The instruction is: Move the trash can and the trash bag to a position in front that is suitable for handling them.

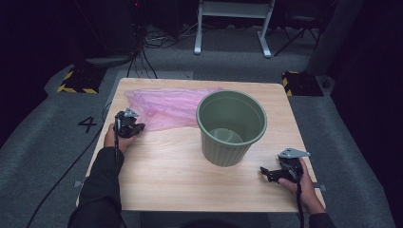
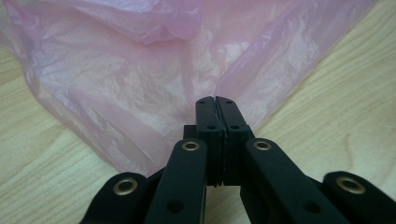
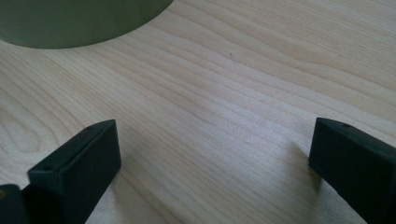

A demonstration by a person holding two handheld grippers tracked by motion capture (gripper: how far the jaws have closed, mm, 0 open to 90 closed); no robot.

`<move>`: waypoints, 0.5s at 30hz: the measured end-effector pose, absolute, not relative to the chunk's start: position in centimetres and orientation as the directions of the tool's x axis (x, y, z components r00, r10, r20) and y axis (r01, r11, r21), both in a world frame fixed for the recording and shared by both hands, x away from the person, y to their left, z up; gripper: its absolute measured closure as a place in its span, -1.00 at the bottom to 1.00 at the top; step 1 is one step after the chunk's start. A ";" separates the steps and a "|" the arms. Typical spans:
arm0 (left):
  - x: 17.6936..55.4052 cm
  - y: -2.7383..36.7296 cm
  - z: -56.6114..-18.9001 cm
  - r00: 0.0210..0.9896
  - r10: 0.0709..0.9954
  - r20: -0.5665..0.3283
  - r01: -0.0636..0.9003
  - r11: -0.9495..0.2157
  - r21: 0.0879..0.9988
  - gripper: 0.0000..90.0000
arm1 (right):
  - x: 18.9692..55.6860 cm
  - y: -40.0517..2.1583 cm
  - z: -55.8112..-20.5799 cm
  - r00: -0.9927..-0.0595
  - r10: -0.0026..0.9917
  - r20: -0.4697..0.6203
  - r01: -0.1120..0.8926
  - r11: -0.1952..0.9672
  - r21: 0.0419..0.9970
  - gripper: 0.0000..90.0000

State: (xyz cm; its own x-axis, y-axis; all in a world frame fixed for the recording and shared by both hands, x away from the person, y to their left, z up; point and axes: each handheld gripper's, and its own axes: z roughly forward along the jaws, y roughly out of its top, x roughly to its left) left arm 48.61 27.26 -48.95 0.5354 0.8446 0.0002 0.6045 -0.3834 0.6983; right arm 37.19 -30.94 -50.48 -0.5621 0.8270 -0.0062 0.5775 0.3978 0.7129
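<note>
A crumpled pink plastic bag (image 1: 171, 107) lies flat on the far left part of the wooden table (image 1: 180, 175). My left gripper (image 1: 138, 128) sits at the bag's near left corner. In the left gripper view its jaws (image 2: 216, 100) are pressed together, with a fold of the pink bag (image 2: 140, 70) pinched at their tips. A green ribbed bin (image 1: 231, 126) stands upright and empty at mid-table. My right gripper (image 1: 266, 173) rests low on the table to the bin's near right, pointing left. Its jaws (image 3: 215, 140) stand wide apart over bare wood, with the bin's base (image 3: 70, 23) ahead.
A white stand's legs (image 1: 233, 28) rise on the floor beyond the table. Yellow-and-black striped blocks (image 1: 76, 80) (image 1: 302, 83) sit off both far corners. A cable (image 1: 71, 166) trails off the table's left side over the grey carpet, near a floor mark "4" (image 1: 87, 124).
</note>
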 end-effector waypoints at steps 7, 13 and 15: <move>46.5 26.0 -48.3 0.594 0.804 -0.009 0.555 -0.403 0.728 0.98 | 37.2 -30.9 -50.5 -0.568 0.823 -0.008 0.574 0.403 0.713 -0.95; 44.3 25.0 -47.3 0.632 0.775 -0.016 0.512 -0.403 0.759 0.98 | 37.2 -30.9 -50.5 -0.573 0.819 -0.008 0.571 0.406 0.713 -0.95; 43.5 24.4 -47.2 0.643 0.766 -0.013 0.499 -0.406 0.765 0.98 | 37.2 -30.9 -50.5 -0.574 0.819 -0.008 0.571 0.407 0.713 -0.95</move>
